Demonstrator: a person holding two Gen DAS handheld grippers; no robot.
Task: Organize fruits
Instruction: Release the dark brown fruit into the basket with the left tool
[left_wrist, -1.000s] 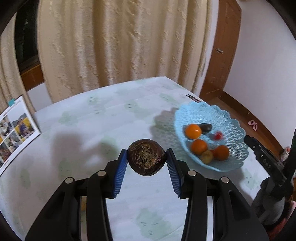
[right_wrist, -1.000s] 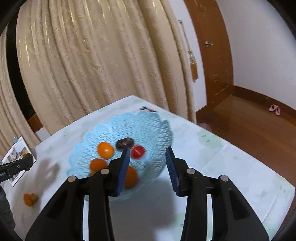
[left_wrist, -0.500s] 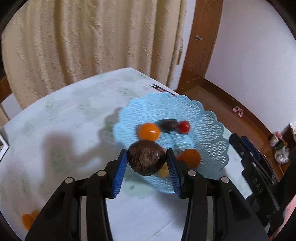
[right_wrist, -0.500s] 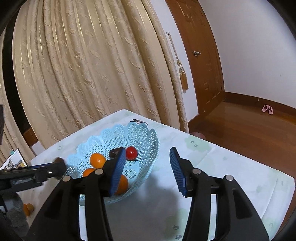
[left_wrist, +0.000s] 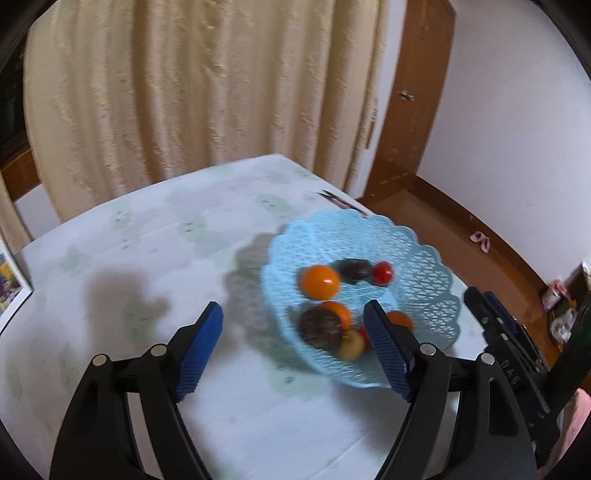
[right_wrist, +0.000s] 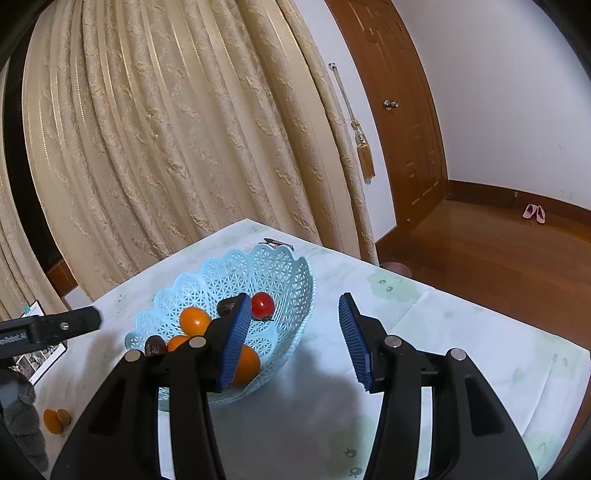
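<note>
left gripper (left_wrist: 293, 345): jaws opening, empty | right gripper (right_wrist: 291, 338): parted, empty | brown fruit (left_wrist: 320, 328): inside basket (left_wrist: 428, 273), near rim | risk: may roll out, basket may tip

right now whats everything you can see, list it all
basket: one, light blue lattice, on the table
oranges: three in basket
red fruit: one, far side of basket
dark round fruit: one, brown, near side of basket
dark oblong fruit: one, beside the red one
yellowish fruit: one, near rim
loose fruits: orange and brownish, on table
tablecloth: white, green print
left gripper: opening, empty
right gripper: open, empty
</note>
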